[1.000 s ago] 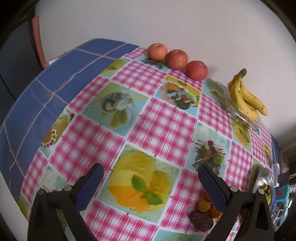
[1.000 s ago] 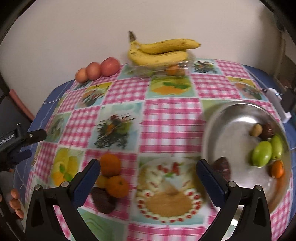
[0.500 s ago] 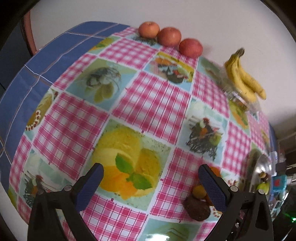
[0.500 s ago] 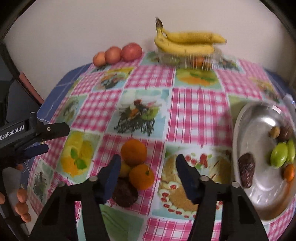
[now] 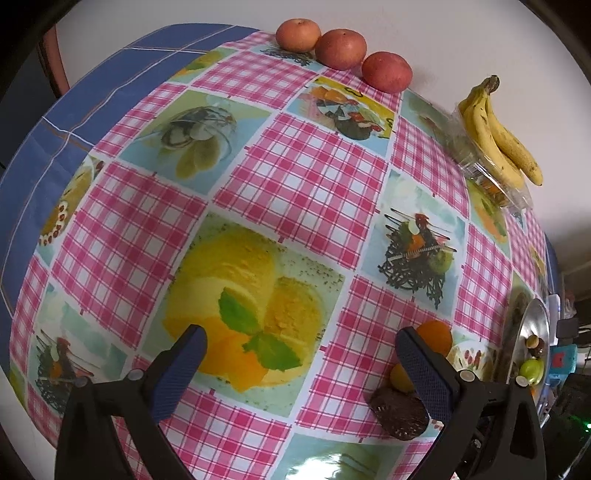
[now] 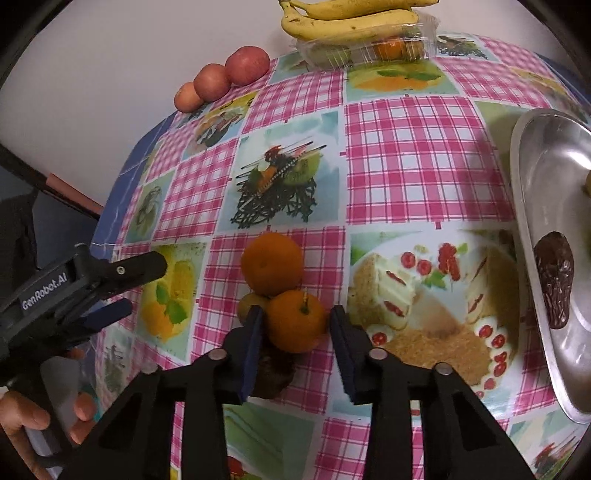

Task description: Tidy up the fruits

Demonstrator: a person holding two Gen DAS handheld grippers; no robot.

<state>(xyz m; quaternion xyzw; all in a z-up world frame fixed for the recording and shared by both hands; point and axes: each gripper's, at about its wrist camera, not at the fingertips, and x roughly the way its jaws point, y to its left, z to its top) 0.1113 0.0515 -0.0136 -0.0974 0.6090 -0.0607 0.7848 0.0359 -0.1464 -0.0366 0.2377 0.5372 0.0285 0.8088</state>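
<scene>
In the right wrist view a small pile of fruit lies on the checked tablecloth: a near orange (image 6: 295, 320), a far orange (image 6: 272, 263), a small yellow fruit (image 6: 248, 306) and a dark brown fruit (image 6: 275, 373) under the jaws. My right gripper (image 6: 295, 325) is open, its jaws on either side of the near orange, not pressing it. My left gripper (image 5: 299, 350) is open and empty over the cloth; the pile shows by its right finger (image 5: 424, 365). The steel tray (image 6: 532, 221) at right holds a dark fruit (image 6: 554, 280).
Three apples (image 5: 341, 48) line the far wall. A bunch of bananas (image 6: 351, 18) lies on a clear plastic box (image 6: 369, 51) of fruit at the back. The left gripper (image 6: 122, 291) and a hand show at the left of the right wrist view.
My right gripper has moved down and forward to the fruit pile and narrowed its jaws around the near orange. My left gripper has tilted down closer to the cloth.
</scene>
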